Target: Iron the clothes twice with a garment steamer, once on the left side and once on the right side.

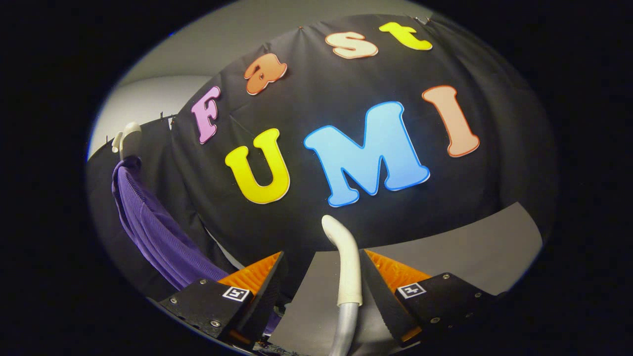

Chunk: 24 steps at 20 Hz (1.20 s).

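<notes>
the gripper (321, 277) tilts sideways, fingers spread apart around the white steamer handle (346, 262), purple shirt (158, 232) hanging beside them.

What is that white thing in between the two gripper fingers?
In the gripper view, the white steamer handle stands between the open gripper's fingers, closer to one of them. Neither finger presses on it.

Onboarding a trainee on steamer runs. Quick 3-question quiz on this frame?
1. True or false: the tongs are clamped on the steamer wand.
2. The purple garment hangs from: A) white hanger B) table C) wand.
3. Fill in: the wand's white tip rises ___ the fingers.

Key:
1. False; the fingers stand apart, with a gap on one side of the wand.
2. A.
3. Between.
</notes>
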Motion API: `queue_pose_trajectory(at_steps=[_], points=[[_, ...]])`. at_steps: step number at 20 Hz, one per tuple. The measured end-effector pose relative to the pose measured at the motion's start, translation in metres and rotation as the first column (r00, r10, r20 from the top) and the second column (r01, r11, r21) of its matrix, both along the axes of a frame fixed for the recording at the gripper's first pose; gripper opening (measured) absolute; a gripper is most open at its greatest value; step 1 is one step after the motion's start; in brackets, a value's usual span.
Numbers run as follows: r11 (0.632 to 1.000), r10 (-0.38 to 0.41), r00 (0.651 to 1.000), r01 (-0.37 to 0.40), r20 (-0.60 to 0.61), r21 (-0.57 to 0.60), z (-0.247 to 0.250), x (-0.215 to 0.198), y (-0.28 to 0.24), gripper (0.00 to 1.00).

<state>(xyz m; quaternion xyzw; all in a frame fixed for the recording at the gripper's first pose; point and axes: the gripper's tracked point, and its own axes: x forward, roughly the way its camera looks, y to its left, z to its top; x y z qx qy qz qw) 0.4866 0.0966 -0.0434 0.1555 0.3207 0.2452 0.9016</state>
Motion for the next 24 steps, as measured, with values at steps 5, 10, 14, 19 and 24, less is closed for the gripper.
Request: queue_pose_trajectory(at_steps=[5,10,14,19,24], points=[[0.998,0.001,0.989,-0.009,-0.145,-0.056,-0.053,0.029,0.005,0.92],[0.999,0.026,0.944,-0.014,-0.329,0.037,-0.086,0.032,0.023,0.91],[0.996,0.034,0.910,0.002,-0.414,0.085,-0.098,0.026,0.025,0.83],[0.987,0.069,0.843,0.020,-0.534,0.159,-0.121,0.019,0.028,0.46],[0.982,0.114,0.889,-0.033,-0.443,0.186,-0.098,-0.001,0.026,0.38]])
